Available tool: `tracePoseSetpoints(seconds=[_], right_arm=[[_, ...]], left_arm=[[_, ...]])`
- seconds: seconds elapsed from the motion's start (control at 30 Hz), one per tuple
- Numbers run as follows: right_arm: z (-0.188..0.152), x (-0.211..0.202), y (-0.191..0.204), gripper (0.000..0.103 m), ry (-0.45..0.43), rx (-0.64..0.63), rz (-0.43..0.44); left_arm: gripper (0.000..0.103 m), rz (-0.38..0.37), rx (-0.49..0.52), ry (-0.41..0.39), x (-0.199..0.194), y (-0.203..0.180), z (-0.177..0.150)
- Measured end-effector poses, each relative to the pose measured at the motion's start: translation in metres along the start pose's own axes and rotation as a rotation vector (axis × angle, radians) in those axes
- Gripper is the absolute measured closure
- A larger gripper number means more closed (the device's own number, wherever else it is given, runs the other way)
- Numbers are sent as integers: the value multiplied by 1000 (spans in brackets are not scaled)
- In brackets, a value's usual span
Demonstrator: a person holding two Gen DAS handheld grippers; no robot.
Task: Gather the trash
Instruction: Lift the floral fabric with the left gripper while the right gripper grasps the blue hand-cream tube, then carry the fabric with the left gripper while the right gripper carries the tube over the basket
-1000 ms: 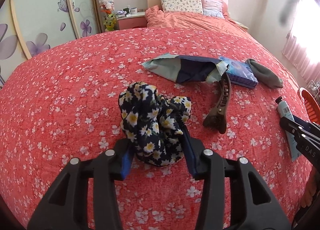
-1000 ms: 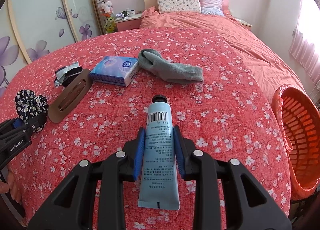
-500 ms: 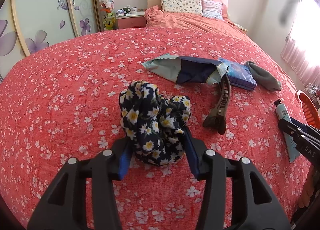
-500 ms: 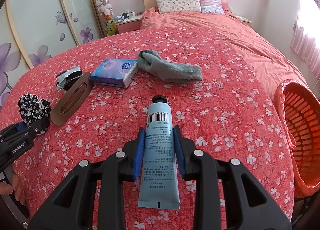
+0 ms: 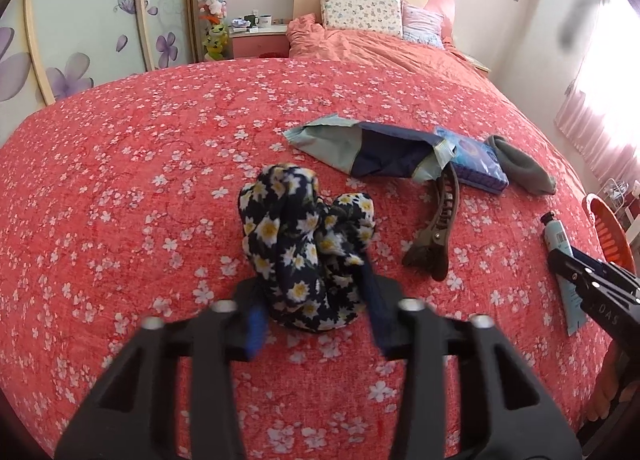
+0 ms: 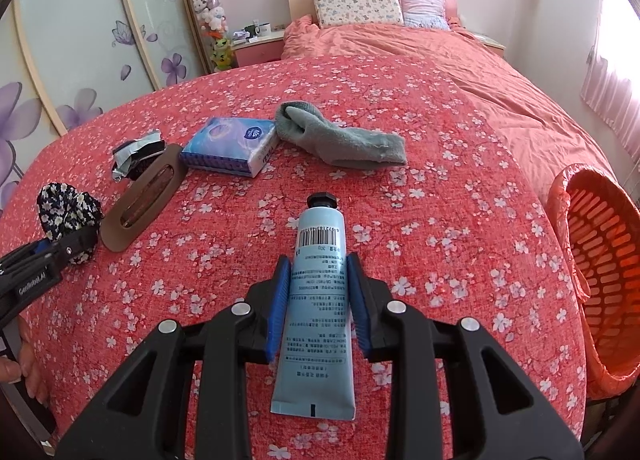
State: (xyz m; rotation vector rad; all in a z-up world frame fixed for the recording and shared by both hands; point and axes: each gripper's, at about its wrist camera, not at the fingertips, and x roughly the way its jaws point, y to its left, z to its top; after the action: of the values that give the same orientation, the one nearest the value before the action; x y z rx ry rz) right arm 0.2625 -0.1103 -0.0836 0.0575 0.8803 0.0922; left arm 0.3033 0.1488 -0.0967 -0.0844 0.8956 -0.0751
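Two grippers are seen over a red floral bedspread (image 6: pixel 460 187). The left gripper (image 5: pixel 314 310) is closed against a dark daisy-print scrunchie (image 5: pixel 308 244), which is pinched between the blue pads and rests on the cover. The right gripper (image 6: pixel 320 300) is clamped on a pale blue tube (image 6: pixel 318 312), whose black cap points away from the camera and whose crimped end lies nearest it; the tube lies flat on the bedspread.

Beyond the scrunchie, a brown hair clip (image 5: pixel 436 232) is laid beside it, apart from it. Behind the clip, a torn wrapper (image 5: pixel 372 149) is spread, its far end touching a blue tissue pack (image 6: pixel 230 149). A grey sock (image 6: pixel 340 139) lies just beside the pack. At the right edge of the bed, an orange basket (image 6: pixel 600 260) is seen, well apart from the tube.

In the right wrist view, the scrunchie (image 6: pixel 66 211) and the left gripper (image 6: pixel 74 238) are visible at the far left.
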Motion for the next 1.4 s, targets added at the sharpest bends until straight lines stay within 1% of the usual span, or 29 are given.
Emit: tracePoseSetpoints(seconds=[0.13, 0.33, 0.5, 0.67, 0.83, 0.93, 1.03, 1.23, 1.27, 1.4], right_arm=[[-1, -4, -3, 74, 0, 18, 20], [-5, -21, -12, 74, -33, 41, 40], [-5, -48, -23, 74, -91, 62, 55], [-3, -84, -46, 74, -172, 95, 48], [-1, -112, -66, 74, -245, 120, 10], [-4, -127, -84, 74, -279, 146, -14], [-7, -140, -109, 74, -310, 176, -57], [-12, -155, -160, 74, -346, 254, -128], [-13, -157, -169, 74, -349, 267, -138], [-18, -159, -197, 74, -357, 314, -170]], left_arm=[[82, -17, -8, -8, -5, 2, 1], [82, -19, 4, -59, -30, -6, 7], [82, -35, 24, -108, -58, -18, 14], [82, -83, 63, -150, -85, -46, 20], [82, -150, 116, -178, -103, -91, 21], [82, -190, 146, -186, -110, -119, 24], [82, -239, 182, -193, -115, -150, 25], [82, -369, 259, -190, -119, -223, 22], [82, -396, 283, -187, -119, -241, 20], [82, -464, 348, -176, -115, -293, 14]])
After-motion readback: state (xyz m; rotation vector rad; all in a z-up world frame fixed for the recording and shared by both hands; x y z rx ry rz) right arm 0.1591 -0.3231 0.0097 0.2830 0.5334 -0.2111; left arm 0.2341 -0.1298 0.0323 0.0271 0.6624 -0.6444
